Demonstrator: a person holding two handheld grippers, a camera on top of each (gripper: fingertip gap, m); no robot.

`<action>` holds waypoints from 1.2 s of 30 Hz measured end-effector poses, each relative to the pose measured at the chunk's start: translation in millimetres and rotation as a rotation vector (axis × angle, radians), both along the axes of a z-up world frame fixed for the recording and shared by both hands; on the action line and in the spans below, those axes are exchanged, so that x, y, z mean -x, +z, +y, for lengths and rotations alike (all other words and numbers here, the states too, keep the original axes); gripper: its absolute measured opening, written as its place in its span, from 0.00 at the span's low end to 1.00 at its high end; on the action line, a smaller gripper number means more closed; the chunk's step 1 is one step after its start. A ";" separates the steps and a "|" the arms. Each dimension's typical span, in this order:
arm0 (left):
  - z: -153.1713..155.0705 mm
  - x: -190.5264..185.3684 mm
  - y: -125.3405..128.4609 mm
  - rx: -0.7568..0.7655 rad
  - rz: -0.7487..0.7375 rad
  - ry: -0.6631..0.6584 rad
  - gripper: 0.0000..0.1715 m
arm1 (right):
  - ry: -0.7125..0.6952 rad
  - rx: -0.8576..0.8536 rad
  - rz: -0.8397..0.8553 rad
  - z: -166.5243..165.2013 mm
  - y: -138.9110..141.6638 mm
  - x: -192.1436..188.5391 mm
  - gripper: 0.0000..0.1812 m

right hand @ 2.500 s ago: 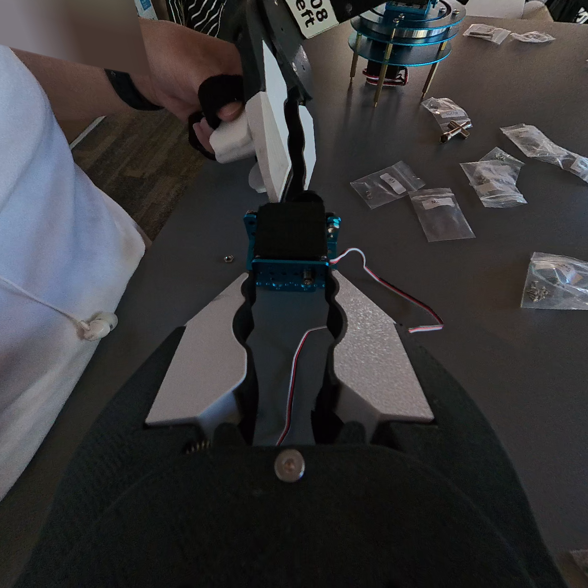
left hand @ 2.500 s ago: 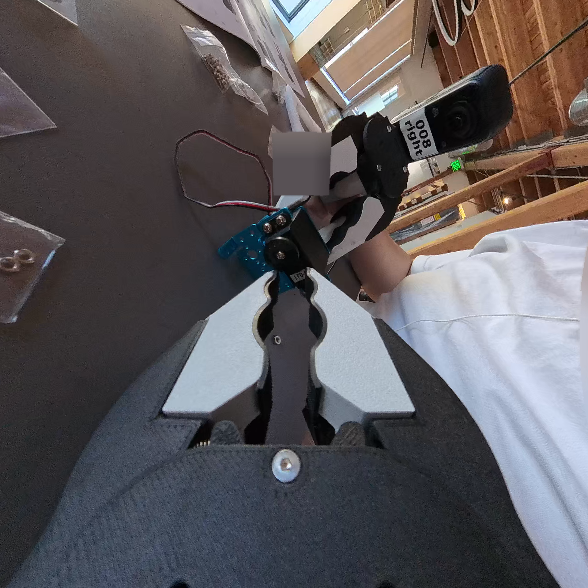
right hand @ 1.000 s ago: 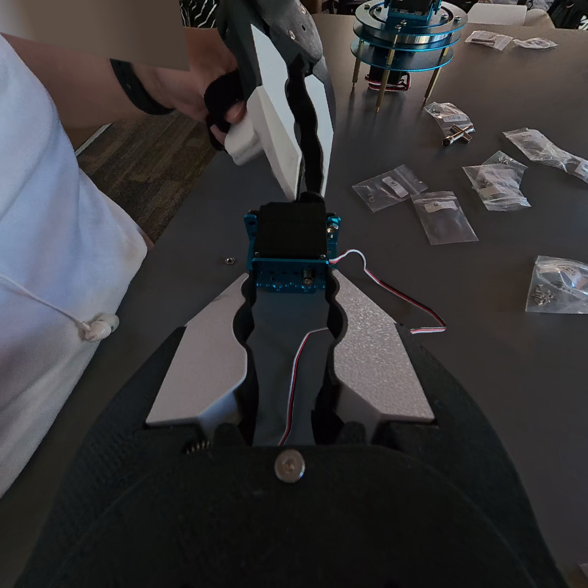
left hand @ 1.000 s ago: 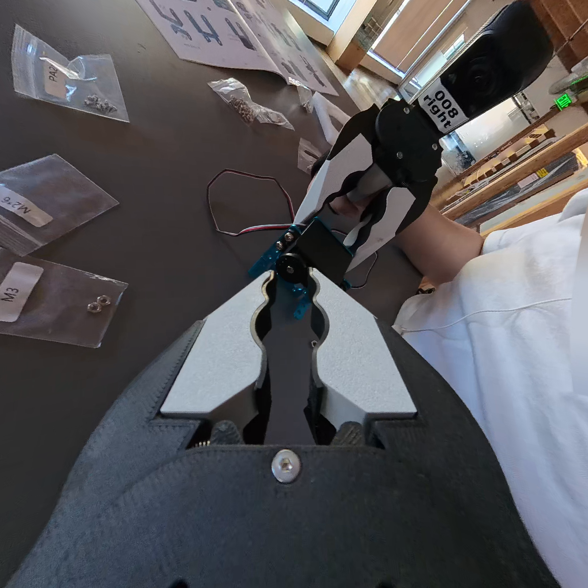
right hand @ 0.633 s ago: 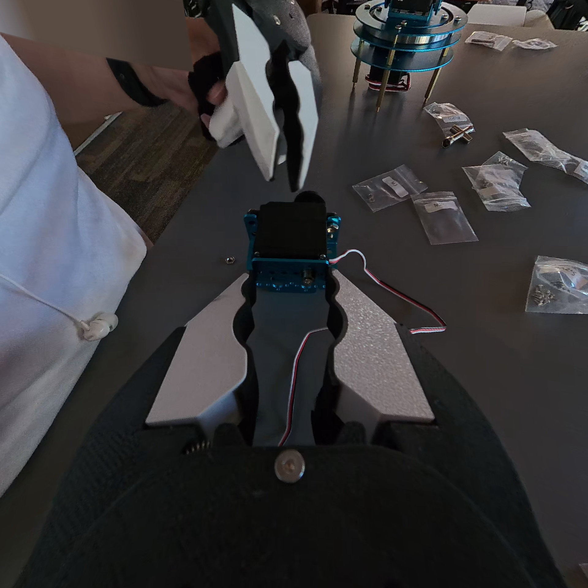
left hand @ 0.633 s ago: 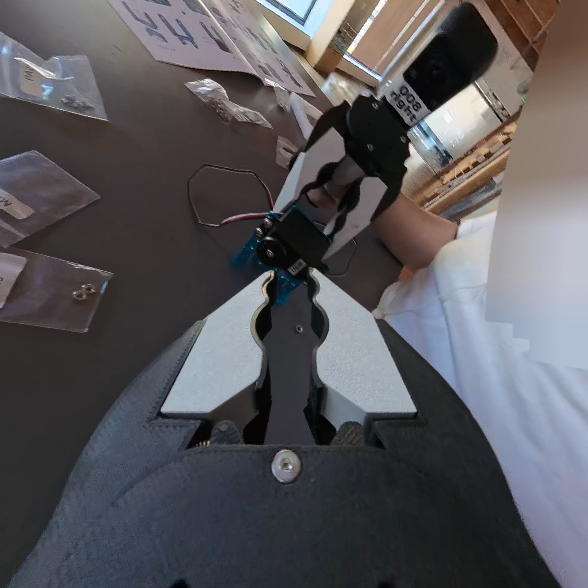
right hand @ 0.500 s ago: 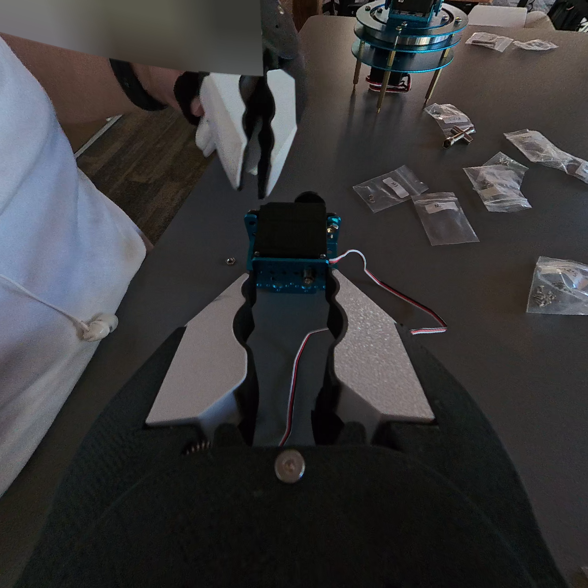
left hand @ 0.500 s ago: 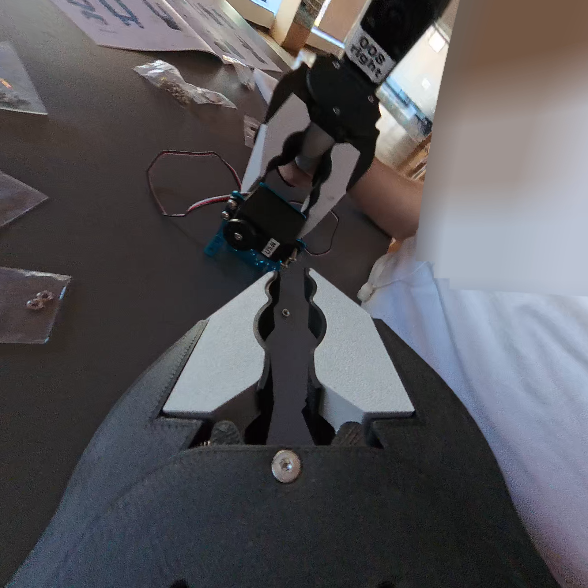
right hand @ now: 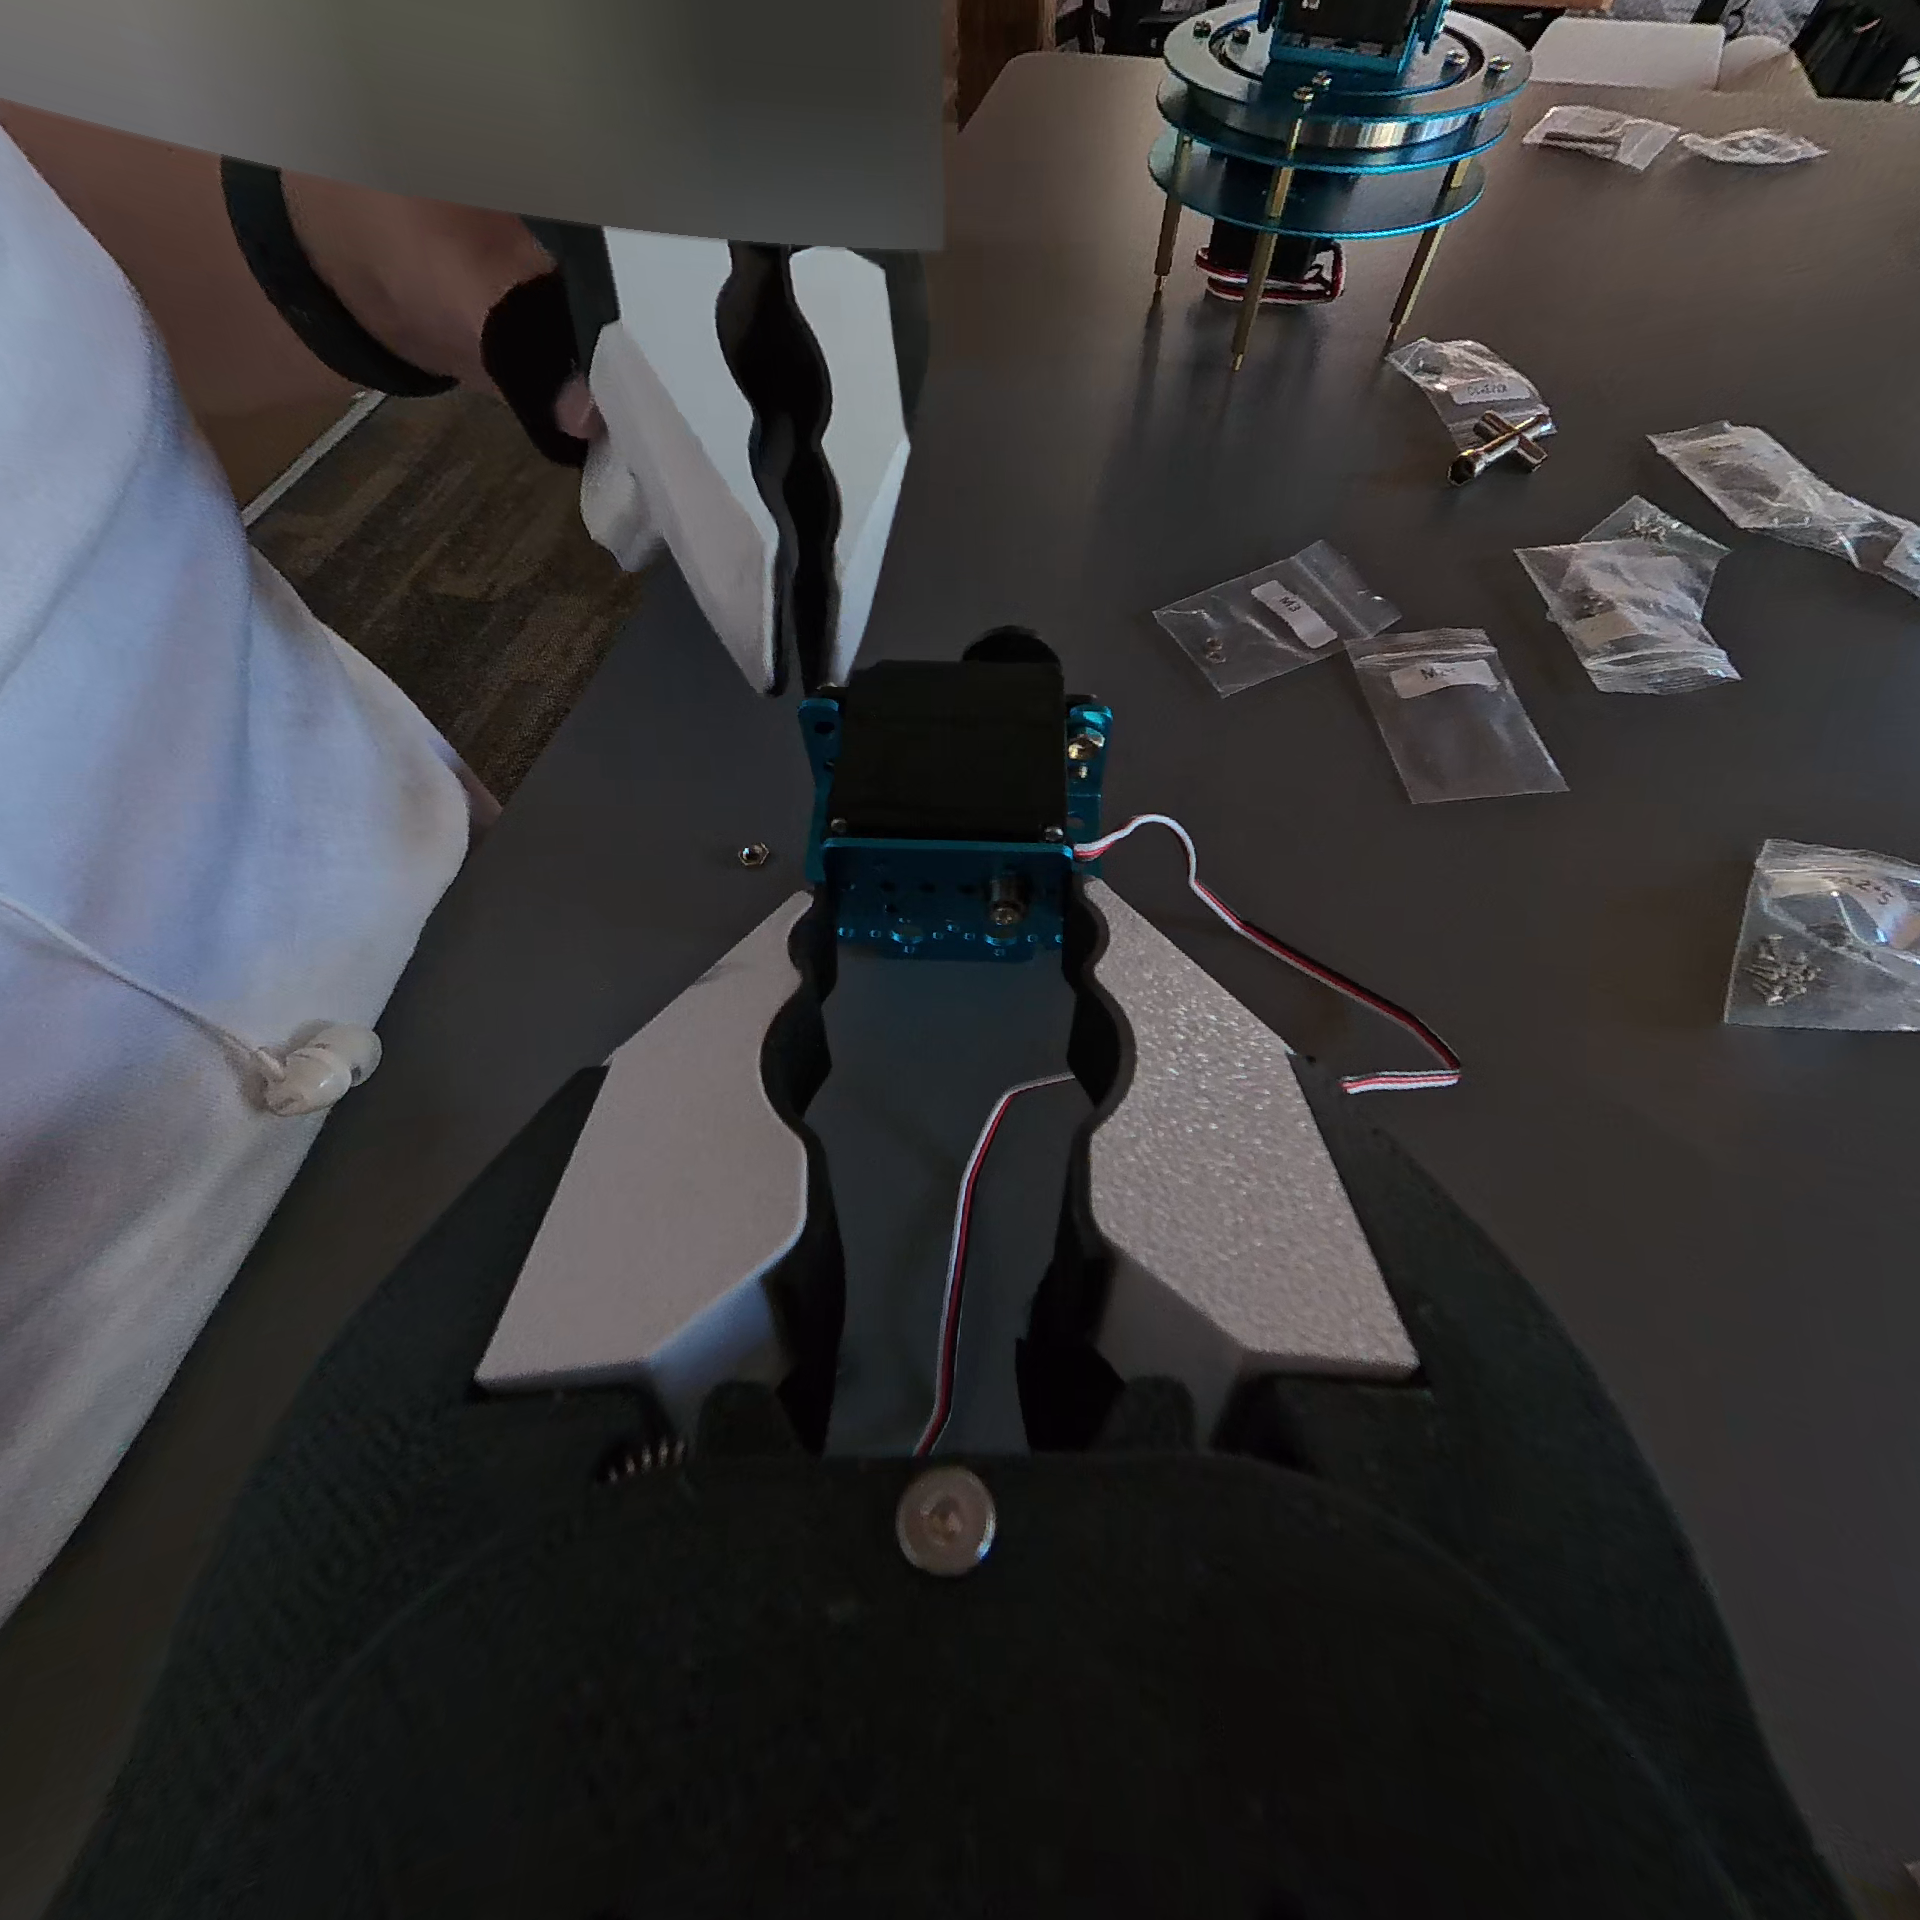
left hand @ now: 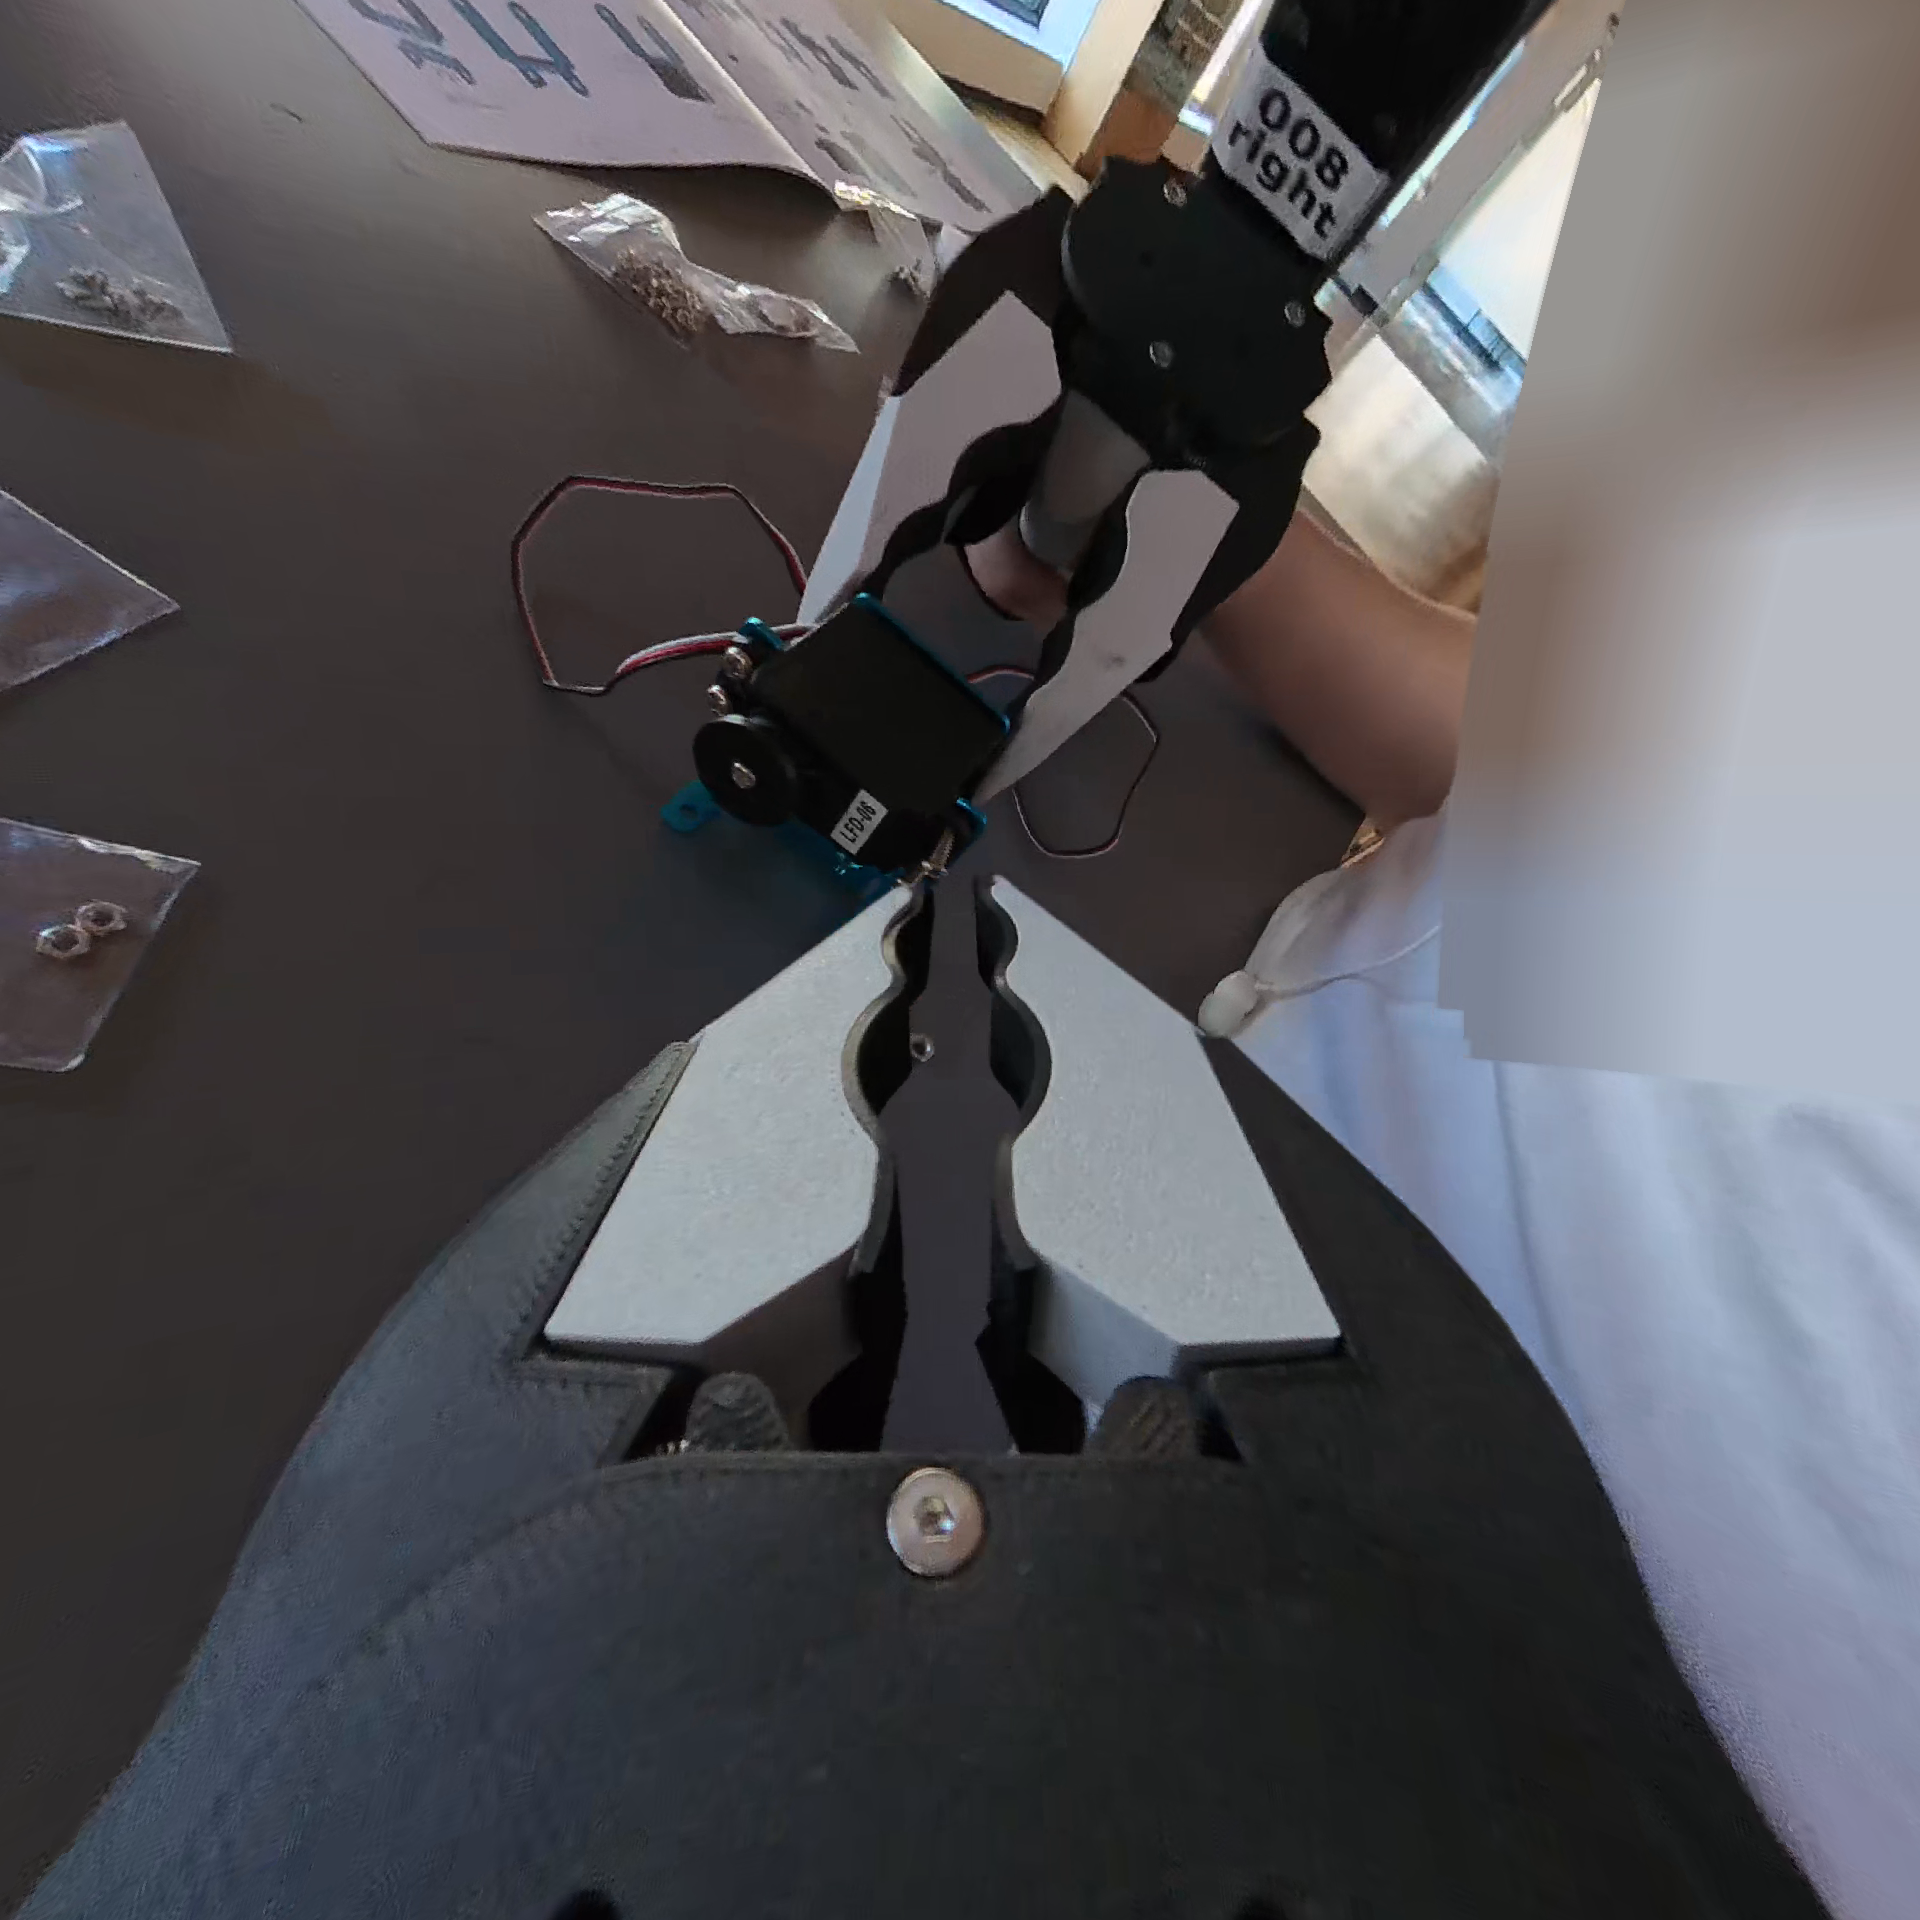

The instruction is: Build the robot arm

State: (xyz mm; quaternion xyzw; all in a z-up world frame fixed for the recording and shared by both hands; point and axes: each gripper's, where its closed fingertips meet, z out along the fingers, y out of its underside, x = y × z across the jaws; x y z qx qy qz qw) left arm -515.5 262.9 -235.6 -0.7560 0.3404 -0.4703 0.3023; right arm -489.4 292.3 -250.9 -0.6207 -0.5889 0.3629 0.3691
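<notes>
My right gripper [right hand: 945, 914] is shut on a blue metal bracket [right hand: 945, 904] that carries a black servo [right hand: 951, 738], resting on the dark table [right hand: 1351, 1299]. The servo's red, white and black wire [right hand: 1299, 956] trails right and back between the right fingers. My left gripper [left hand: 951, 888] has its jaws almost together and holds nothing. Its tips sit just short of a small screw [left hand: 938, 857] at the bracket's near corner. The servo [left hand: 862, 727], its round horn [left hand: 740, 774] and the right gripper [left hand: 909, 701] also show in the left wrist view. A loose nut [right hand: 750, 855] lies left of the bracket.
A blue round tiered platform on brass standoffs [right hand: 1340, 114] stands at the back. Several clear bags of hardware [right hand: 1278, 613] [right hand: 1829, 935] [left hand: 94, 935] and a cross wrench [right hand: 1496, 442] lie around. Printed sheets [left hand: 582, 62] lie far off. A person in a white shirt [right hand: 135, 779] is at the table edge. The tips of one gripper are about 5 cm away from the tips of the other.
My left gripper came off the servo horn, swung round toward the person, and its jaws narrowed near the bracket's corner screw. My right gripper kept still on the bracket.
</notes>
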 end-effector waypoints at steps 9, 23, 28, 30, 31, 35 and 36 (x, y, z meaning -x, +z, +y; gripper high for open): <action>-0.8 -1.4 0.1 0.014 0.024 0.006 0.03 | 0.003 -0.002 -0.003 -0.6 -0.4 -0.7 0.24; 3.3 -2.8 4.4 -0.014 0.022 0.037 0.01 | 0.006 -0.008 -0.007 -1.4 -0.2 0.9 0.24; 3.9 -3.4 4.1 -0.010 0.018 0.037 0.01 | 0.005 -0.008 -0.008 -1.4 -0.3 0.3 0.25; 4.0 -3.1 4.0 -0.007 0.018 0.039 0.01 | 0.005 -0.008 -0.008 -1.5 -0.3 0.5 0.25; 4.2 -3.0 4.0 -0.005 0.017 0.040 0.01 | 0.005 -0.008 -0.009 -1.4 -0.3 0.6 0.25; 3.6 -3.4 4.3 0.007 0.010 0.041 0.01 | 0.005 -0.008 -0.010 -1.4 -0.4 0.3 0.25; 3.5 -3.6 4.2 0.007 0.010 0.042 0.01 | 0.005 -0.008 -0.010 -1.4 -0.4 0.3 0.25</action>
